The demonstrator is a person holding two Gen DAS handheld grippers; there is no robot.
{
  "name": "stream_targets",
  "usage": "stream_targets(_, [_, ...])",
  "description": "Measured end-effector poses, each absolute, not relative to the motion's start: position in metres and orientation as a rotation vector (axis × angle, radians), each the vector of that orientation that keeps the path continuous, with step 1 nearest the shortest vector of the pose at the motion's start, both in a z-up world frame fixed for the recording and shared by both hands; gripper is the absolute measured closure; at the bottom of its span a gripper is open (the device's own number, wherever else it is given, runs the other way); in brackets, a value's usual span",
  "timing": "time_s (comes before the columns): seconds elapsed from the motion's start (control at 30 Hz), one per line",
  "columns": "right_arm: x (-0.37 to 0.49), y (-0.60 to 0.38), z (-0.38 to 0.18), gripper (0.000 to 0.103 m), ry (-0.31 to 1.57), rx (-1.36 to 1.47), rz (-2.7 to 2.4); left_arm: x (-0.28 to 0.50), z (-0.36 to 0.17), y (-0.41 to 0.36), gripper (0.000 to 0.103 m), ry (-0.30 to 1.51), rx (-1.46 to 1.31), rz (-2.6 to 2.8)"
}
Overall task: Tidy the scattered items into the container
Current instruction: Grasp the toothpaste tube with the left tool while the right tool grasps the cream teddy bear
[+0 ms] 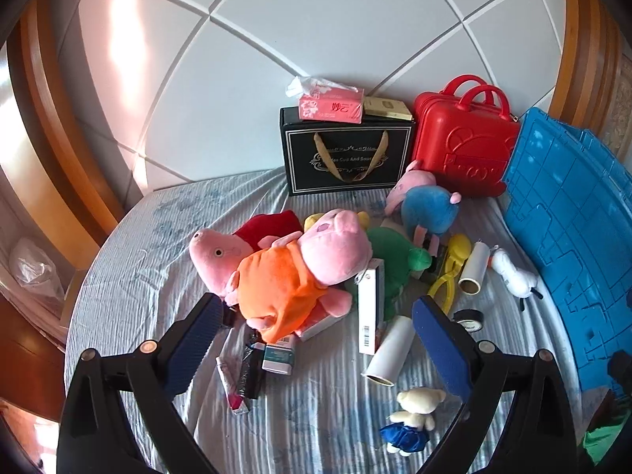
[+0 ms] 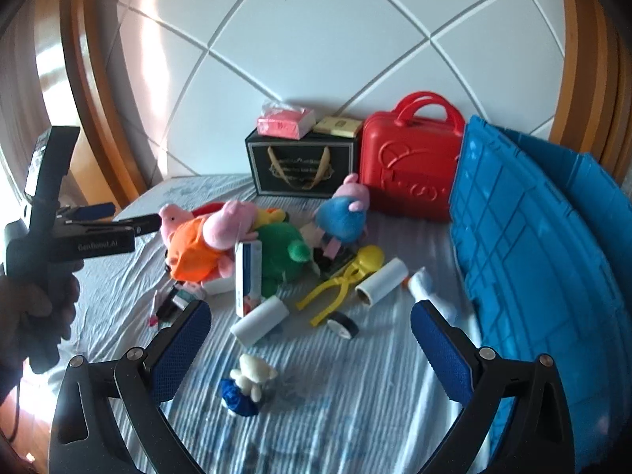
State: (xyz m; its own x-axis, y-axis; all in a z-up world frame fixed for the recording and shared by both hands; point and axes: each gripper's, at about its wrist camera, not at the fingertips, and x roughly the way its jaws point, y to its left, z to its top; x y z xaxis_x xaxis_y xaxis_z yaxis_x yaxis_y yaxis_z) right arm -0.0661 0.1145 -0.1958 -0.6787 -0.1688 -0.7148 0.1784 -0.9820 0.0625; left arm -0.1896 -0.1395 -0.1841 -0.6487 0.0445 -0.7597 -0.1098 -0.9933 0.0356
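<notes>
The bed (image 1: 130, 276), spread with a pale blue striped sheet, carries everything. Largest on it is the blue plastic crate (image 1: 572, 237), standing at the right edge, its ribbed wall facing the pile; this is presumably the container. Behind the pile stand a red hard-shell case with twin handles (image 1: 466, 146) and a black gift box with a gold ribbon handle (image 1: 343, 158), which bears a pink tissue pack (image 1: 331, 104).

In the middle lies the scatter: a pink pig plush in an orange dress (image 1: 292, 276) on top of another pink pig plush in red (image 1: 221, 252), a green plush (image 1: 391, 256) beside them, and a pig plush in blue (image 1: 426, 201) nearer the red case. Smaller things lie around: a white upright carton (image 1: 371, 308), two white paper rolls (image 1: 389, 349), a yellow plastic scoop tool (image 1: 450, 268), a roll of black tape (image 1: 468, 320), a small white bear in a blue skirt (image 1: 414, 418) and a few small packets.

Nothing appears packed yet, so the step in hand looks like choosing a first item. The left gripper (image 1: 316, 324) is spread wide and empty, hovering just in front of the orange-dressed pig; the right gripper (image 2: 312, 335) is likewise wide and empty, above the rolls and bear. The next move probably calls for closing on the topmost plush and carrying it right, over the crate's wall.
</notes>
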Motion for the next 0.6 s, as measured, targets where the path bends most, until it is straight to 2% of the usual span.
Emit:
stream_targets(0.47, [-0.075,0.043,-0.336,0.000,0.019,1.442,-2.586,-0.173,-0.325,-0.256,0.005,0.113,-1.642,2.744])
stream_targets(0.57, [-0.077,0.033,-0.362,0.000,0.024,1.493,-2.566,-0.172,-0.350,-0.273,0.010,0.088,-1.689,2.751])
stream_targets(0.6, [-0.077,0.030,-0.370,0.000,0.031,1.507,-2.559,-0.173,-0.358,-0.278,0.014,0.080,-1.701,2.755])
